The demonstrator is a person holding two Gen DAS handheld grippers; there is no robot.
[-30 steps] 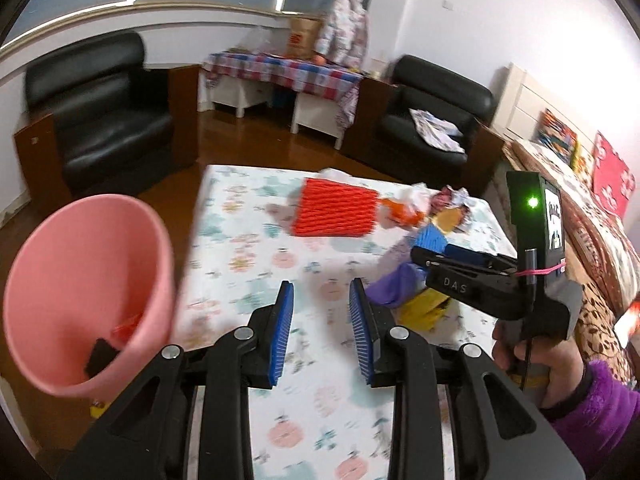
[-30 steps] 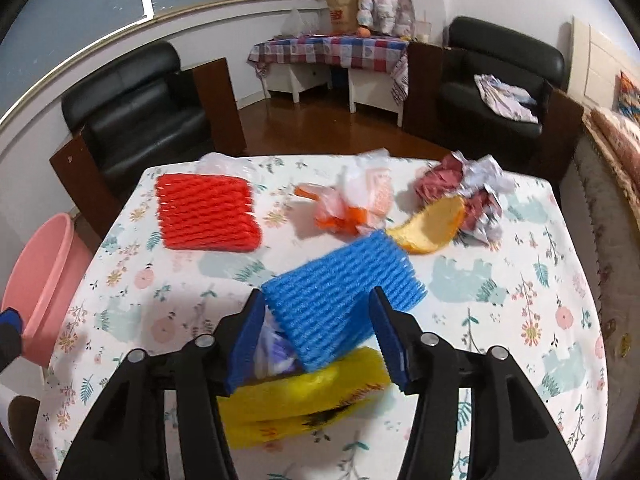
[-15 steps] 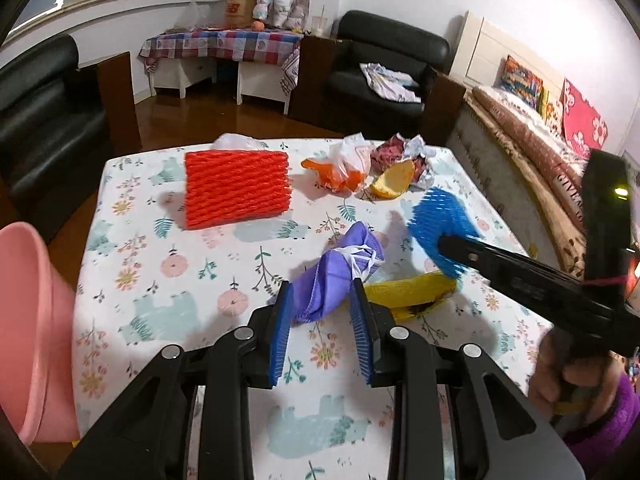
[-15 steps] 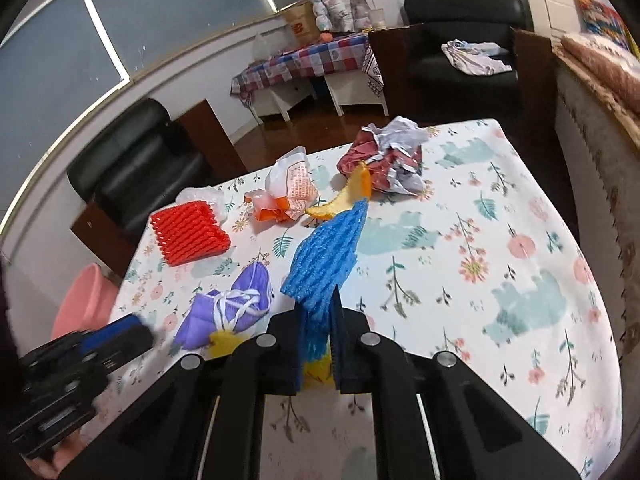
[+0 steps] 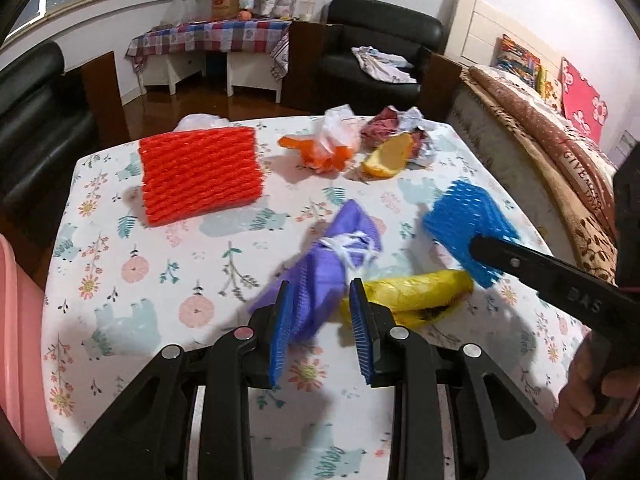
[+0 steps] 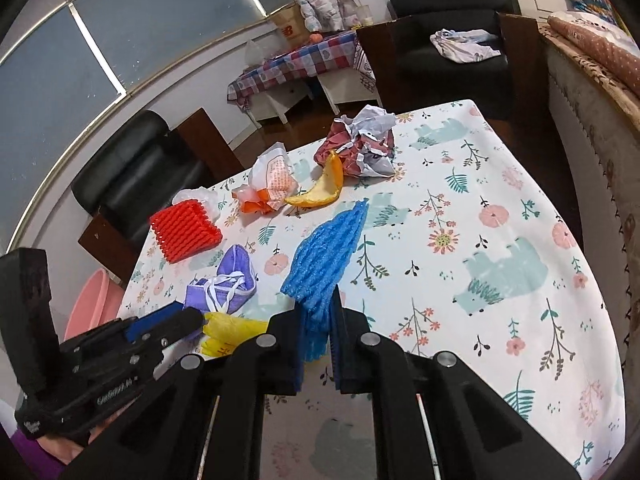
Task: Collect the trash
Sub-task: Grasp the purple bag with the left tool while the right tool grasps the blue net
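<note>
Setting: a table (image 5: 100, 280) under a white cloth printed with flowers and bears, with trash scattered across it.
Left gripper (image 5: 320, 336): low over the near part of the table, jaws spread. The near end of a purple mask (image 5: 332, 256) lies between the blue pads; whether the pads touch it cannot be told.
Right gripper (image 6: 318, 344): jaws pressed nearly together, pinching the near end of a blue foam net (image 6: 326, 256). The net sticks out ahead of the fingers, lifted clear of the cloth.
Blue net, left view: seen at the right (image 5: 468, 228), held at the tip of the right gripper's dark fingers (image 5: 520, 260).
Purple mask, right view: crumpled, white ear loops on top (image 6: 228, 280), just left of the blue net.
Yellow bag (image 5: 420, 292): on the cloth just right of the left gripper, touching the mask's right side and lying under the blue net.
Red foam net (image 5: 200, 174): flat on the far left of the table, well apart from both grippers.
Orange and white wrapper (image 5: 328, 148): far side of the table, centre.
Orange peel (image 5: 390, 152): just right of the wrapper.
Crumpled paper (image 6: 360, 144): red and white, behind the peel and touching it.
Pink bin (image 5: 16, 340): at the table's left edge, below the tabletop, only partly in view.
Room behind: black armchairs (image 5: 380, 44) and a side table with a checked cloth (image 5: 212, 38).
</note>
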